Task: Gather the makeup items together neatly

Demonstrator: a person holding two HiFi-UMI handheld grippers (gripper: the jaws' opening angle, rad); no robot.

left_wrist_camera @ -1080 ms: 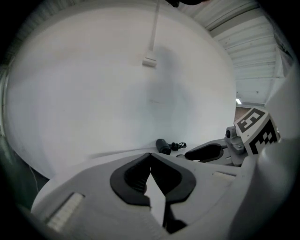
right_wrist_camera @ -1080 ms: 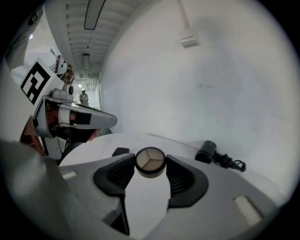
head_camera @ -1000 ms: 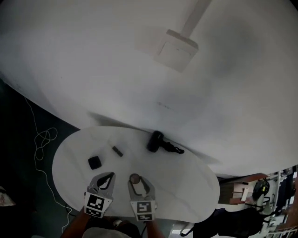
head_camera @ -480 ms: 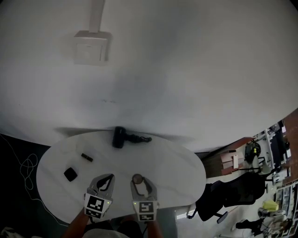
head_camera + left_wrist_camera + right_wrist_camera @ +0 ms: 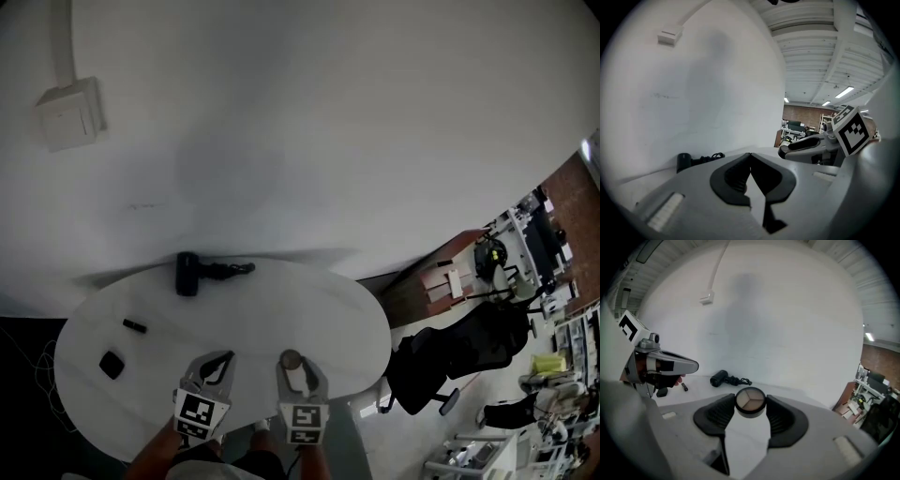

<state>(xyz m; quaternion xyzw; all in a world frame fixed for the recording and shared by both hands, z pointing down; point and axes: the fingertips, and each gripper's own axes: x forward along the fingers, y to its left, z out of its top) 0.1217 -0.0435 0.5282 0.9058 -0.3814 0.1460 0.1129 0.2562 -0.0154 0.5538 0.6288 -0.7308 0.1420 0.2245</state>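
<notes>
My right gripper (image 5: 293, 362) is shut on a small round compact (image 5: 750, 402) with a three-part beige pan, held above the white oval table (image 5: 309, 309) near its front edge. My left gripper (image 5: 226, 357) hovers just left of it, its jaws shut with nothing between them (image 5: 750, 155). On the table's left part lie a small black square case (image 5: 112, 364) and a short black stick (image 5: 134, 325). In the right gripper view the same two items show as a black case (image 5: 661, 391) and a stick (image 5: 684, 386) behind the left gripper (image 5: 689, 365).
A black hair dryer (image 5: 187, 274) with its coiled cord (image 5: 230, 270) lies at the table's far edge by the white wall. Office chairs (image 5: 441, 361) and shelving stand off to the right. A wall box (image 5: 67, 112) hangs at upper left.
The head view has swung to the right, so the table and its items slid left in the frame. Both grippers moved along with it; the round compact stays in the right one.
</notes>
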